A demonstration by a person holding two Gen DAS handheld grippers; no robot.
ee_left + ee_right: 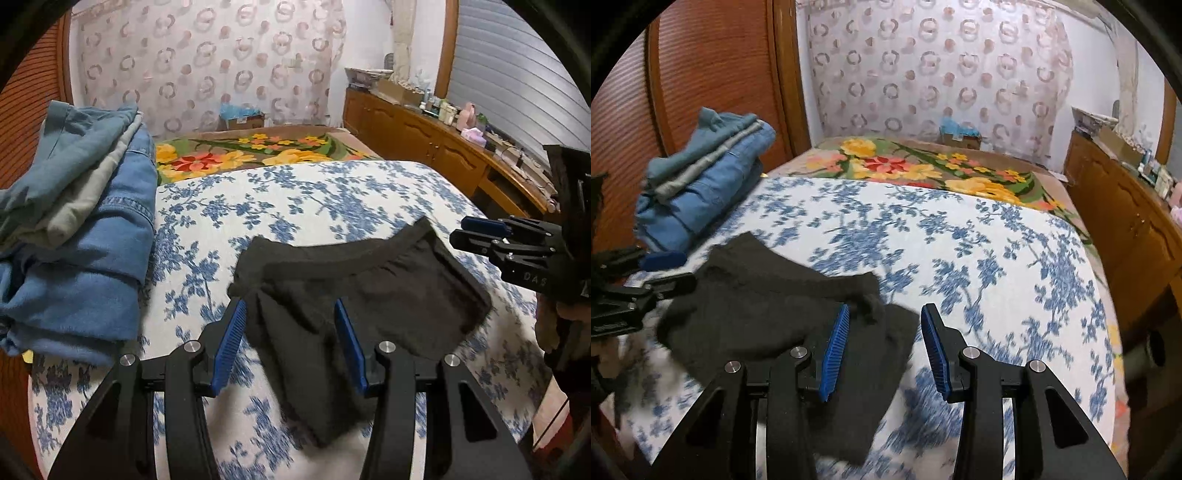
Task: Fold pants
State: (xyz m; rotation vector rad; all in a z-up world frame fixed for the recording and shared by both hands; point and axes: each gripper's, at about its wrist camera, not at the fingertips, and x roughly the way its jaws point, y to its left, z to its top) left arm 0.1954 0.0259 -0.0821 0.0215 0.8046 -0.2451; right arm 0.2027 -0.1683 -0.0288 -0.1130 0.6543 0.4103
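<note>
Pants (354, 295), black and folded into a compact shape, lie flat on the blue-flowered bedspread (295, 199), near a stack of folded blue clothes (74, 221) at its left side. The left gripper (290, 314) hangs above the pants with its jaws apart and nothing between the pads. The right gripper (882, 317) hovers over the pants' right edge, likewise parted and empty.

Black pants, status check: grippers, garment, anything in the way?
Left gripper open, right gripper open, neither gripping. Black pants flat on bedspread, partly folded. Clothes pile off to the side, not blocking.
</note>
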